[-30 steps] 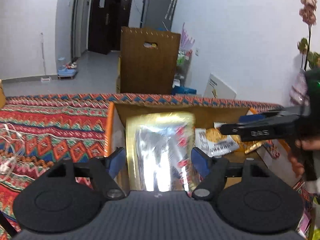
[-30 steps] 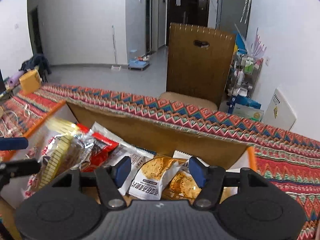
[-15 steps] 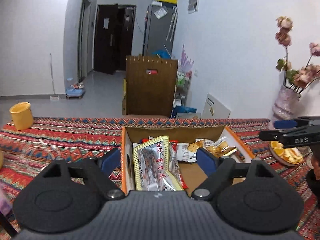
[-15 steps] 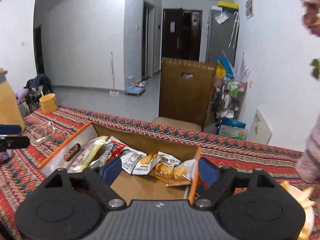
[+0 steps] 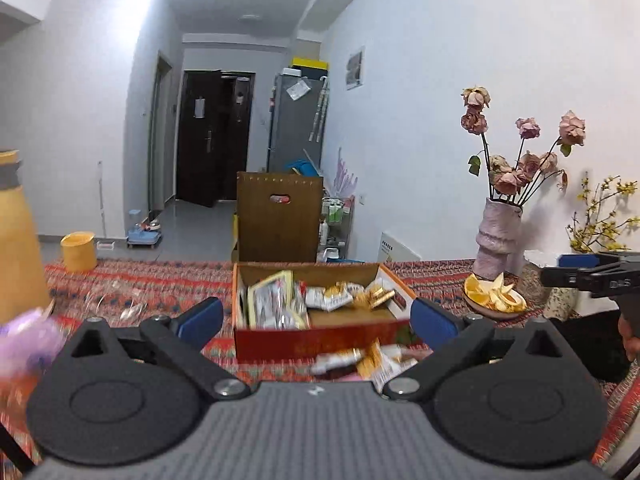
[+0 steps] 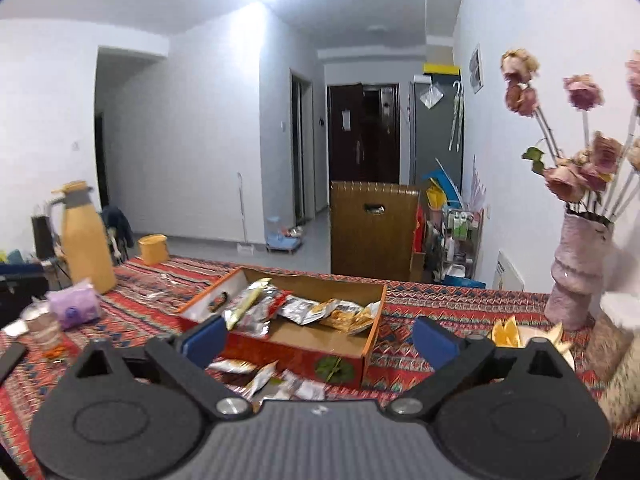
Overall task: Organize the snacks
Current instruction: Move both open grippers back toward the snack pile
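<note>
Both the left tongs (image 5: 316, 322) and right tongs (image 6: 320, 338) are spread wide with nothing in them. The snack box (image 6: 304, 354) sits on the desk (image 6: 440, 304), a few loose packets (image 6: 264, 378) lying just in front of it.

Left gripper (image 5: 316, 318): black arms; blue pads; silver pivot screws; ribbed grey body

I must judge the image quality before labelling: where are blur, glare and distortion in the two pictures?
Left wrist view: the purple object at the left edge is smeared, the loose snack packets in front of the box are soft, and the ceiling light glares. Right wrist view: stronger ceiling glare, blurred flowers, fisheye-bent walls.
</note>
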Available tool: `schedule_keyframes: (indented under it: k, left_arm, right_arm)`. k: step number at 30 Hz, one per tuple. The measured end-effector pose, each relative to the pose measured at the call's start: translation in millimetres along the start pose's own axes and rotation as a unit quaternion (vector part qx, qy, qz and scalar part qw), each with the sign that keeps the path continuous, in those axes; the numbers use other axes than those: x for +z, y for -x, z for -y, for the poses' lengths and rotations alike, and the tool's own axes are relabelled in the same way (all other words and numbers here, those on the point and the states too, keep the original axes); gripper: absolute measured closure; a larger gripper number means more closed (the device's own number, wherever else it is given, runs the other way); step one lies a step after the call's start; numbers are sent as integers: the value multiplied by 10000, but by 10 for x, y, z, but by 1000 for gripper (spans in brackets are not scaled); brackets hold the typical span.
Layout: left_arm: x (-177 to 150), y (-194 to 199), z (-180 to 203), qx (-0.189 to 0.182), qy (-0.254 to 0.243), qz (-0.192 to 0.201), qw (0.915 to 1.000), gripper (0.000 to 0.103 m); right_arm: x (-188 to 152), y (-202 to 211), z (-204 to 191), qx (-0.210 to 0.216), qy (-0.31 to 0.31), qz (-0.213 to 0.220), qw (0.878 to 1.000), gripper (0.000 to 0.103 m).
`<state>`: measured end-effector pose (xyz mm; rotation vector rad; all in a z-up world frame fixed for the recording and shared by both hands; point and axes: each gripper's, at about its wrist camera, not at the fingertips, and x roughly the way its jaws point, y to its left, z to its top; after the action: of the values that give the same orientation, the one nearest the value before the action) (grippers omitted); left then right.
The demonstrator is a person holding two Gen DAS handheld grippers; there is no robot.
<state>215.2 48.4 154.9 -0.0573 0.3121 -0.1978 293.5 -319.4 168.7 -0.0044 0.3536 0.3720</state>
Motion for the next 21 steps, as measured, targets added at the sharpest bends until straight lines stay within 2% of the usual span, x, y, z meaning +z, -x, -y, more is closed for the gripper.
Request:
schedule_keyframes:
  k: [3,8,12,15,18,21]
  left_arm:
    - [-278,318,99,199,4,140,9997,0]
    - [-754,648,222,560,96,144,9983,0]
    - [-1189,758,275,482,232,-162,9984,0]
    - [-1491,752,312,556,49,-550,9969,0]
    - [-1678,717,320,566,94,-899,9943,0]
    - [-1714,657,348,594,117,-1033,9928,0]
  right_arm:
    - [-321,383,-62,17,-80,144,9999,0]
    - [-1047,726,-245,-360,-65,130,9992,0]
    - [-1589,906,-369,-383,-322,-2,9987,0]
    - [-1922,961,-415,-464,-456,-238,9976,0]
    - [-2150,934,-426,-533,-555,-554,9955,0]
    - [-2289,895,-442,-589,-510,-775,9939,0]
